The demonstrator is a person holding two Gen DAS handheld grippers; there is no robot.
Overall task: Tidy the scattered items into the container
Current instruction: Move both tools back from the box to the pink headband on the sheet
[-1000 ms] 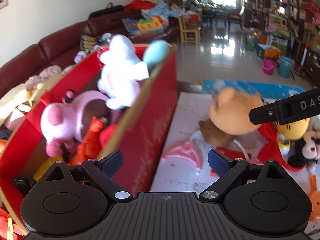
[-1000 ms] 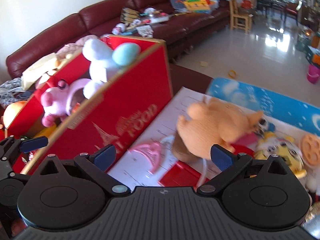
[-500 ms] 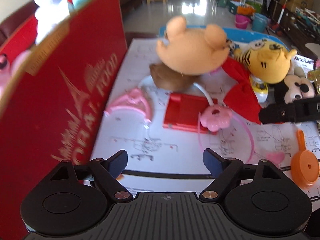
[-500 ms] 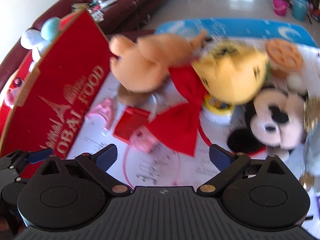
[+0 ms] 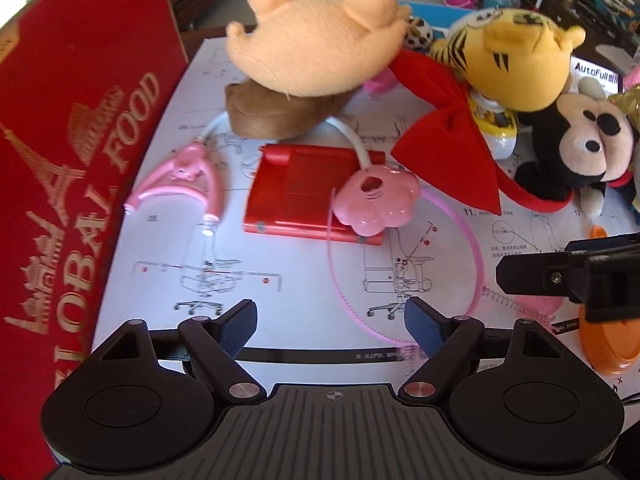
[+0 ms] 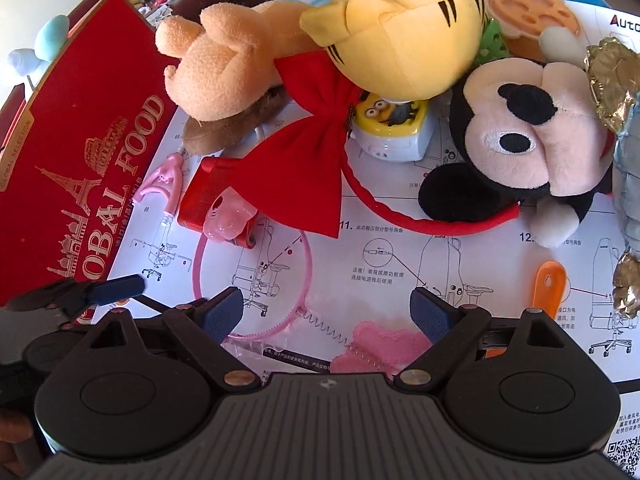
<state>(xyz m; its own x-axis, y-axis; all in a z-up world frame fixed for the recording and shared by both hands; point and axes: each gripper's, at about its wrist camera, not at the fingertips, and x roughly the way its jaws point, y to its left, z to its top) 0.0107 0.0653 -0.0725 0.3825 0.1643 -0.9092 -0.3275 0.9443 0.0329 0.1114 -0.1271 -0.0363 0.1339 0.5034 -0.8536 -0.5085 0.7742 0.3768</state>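
The red cardboard box (image 5: 72,160) stands at the left. On the white instruction sheet (image 5: 304,280) beside it lie a peach plush (image 5: 320,40), a yellow tiger plush (image 6: 400,28), a mouse plush (image 6: 532,132), a red bow headband (image 6: 304,140), a red flat case (image 5: 304,192), a pink flower toy (image 5: 376,200) and a thin pink headband (image 6: 256,280). My left gripper (image 5: 332,320) hovers over bare sheet, jaws closing on nothing. My right gripper (image 6: 326,312) hangs above the pink headband's spring and pink heart (image 6: 380,344), jaws closing, pads apart from them.
A pink forked toy (image 5: 180,180) lies by the box wall. An orange plastic paddle (image 6: 548,284) and a gold foil bundle (image 6: 616,80) sit at the right. A yellow cartoon case (image 6: 392,128) lies under the tiger plush. Beyond the sheet are a blue mat and cluttered floor.
Both grippers have dropped from beside the box top down over the sheet and tilted downward. The toys now fill the views, and both pairs of jaws have narrowed slightly.
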